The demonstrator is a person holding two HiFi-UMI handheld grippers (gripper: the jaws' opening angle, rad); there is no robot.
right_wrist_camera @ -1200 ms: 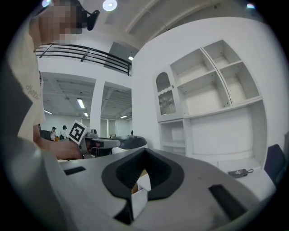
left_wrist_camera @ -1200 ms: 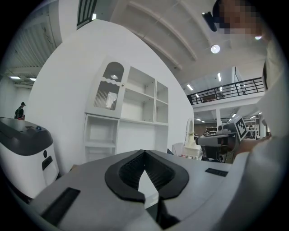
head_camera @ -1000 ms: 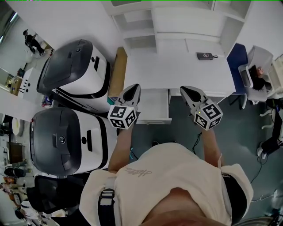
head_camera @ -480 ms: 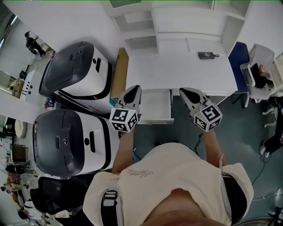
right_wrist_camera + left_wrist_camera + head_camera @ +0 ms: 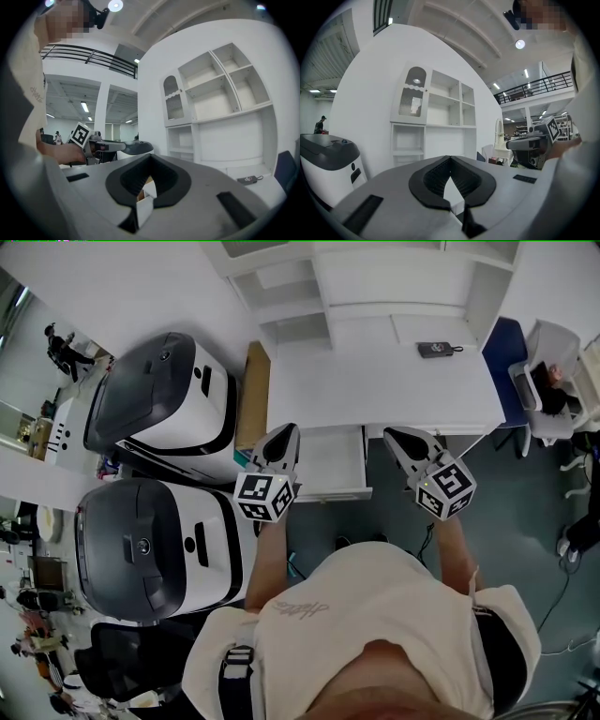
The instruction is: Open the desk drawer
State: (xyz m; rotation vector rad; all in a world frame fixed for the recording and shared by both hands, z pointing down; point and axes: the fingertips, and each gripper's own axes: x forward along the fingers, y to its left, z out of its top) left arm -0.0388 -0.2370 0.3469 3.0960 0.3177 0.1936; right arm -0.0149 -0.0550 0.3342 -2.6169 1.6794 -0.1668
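Before open drawer (image 5: 330, 465): left tongs (image 5: 285, 430), right tongs (image 5: 394, 435) held level, both closed, empty.

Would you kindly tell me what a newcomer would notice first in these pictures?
Two bulky grey-and-white machines fill the left of the head view, beside a white desk. Its drawer stands pulled out, with the left tool and the right tool held on either side of it.

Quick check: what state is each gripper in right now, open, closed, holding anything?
Left gripper: closed, jaw tips together, holding nothing.
Right gripper: closed, jaw tips together, holding nothing.
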